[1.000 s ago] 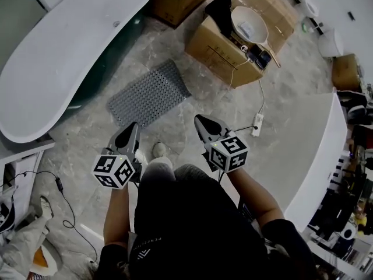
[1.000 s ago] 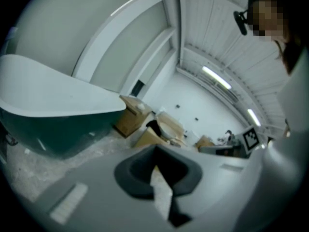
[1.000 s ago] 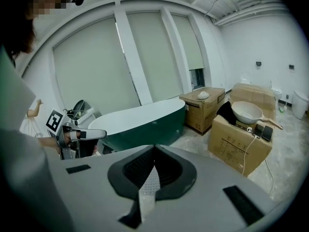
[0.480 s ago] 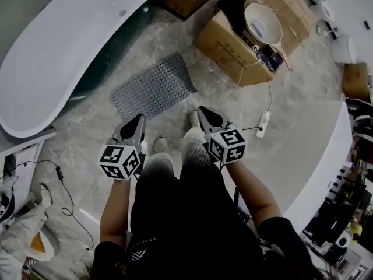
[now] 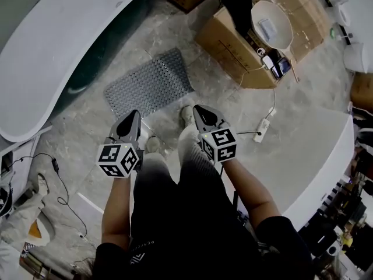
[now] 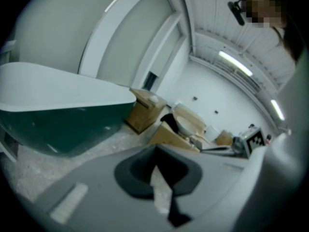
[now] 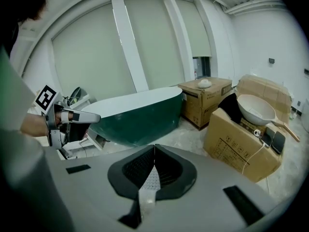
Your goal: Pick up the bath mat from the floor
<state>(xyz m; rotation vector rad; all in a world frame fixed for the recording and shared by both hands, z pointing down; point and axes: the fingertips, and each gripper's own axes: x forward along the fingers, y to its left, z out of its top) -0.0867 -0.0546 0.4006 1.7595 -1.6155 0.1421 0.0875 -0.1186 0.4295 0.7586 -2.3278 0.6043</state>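
The grey, studded bath mat (image 5: 148, 85) lies flat on the marble floor beside the bathtub, seen in the head view. My left gripper (image 5: 134, 115) and right gripper (image 5: 198, 109) are held side by side at waist height, pointing toward the mat's near edge and well above it. Both are shut with nothing between the jaws. In the left gripper view the jaws (image 6: 155, 150) meet at their tips; in the right gripper view the jaws (image 7: 154, 147) do the same. The mat does not show clearly in either gripper view.
A white and green bathtub (image 5: 58, 51) stands left of the mat. A cardboard box (image 5: 233, 42) with a white basin (image 5: 271, 23) sits at its right. A power strip (image 5: 262, 127) and cable lie on the floor. A white counter (image 5: 326, 156) curves at the right. The person's shoe (image 5: 186, 115) is near the mat.
The person has stepped toward the mat, which now lies closer to the gripper tips. One foot has come forward to the mat's near edge. Both grippers stay shut.
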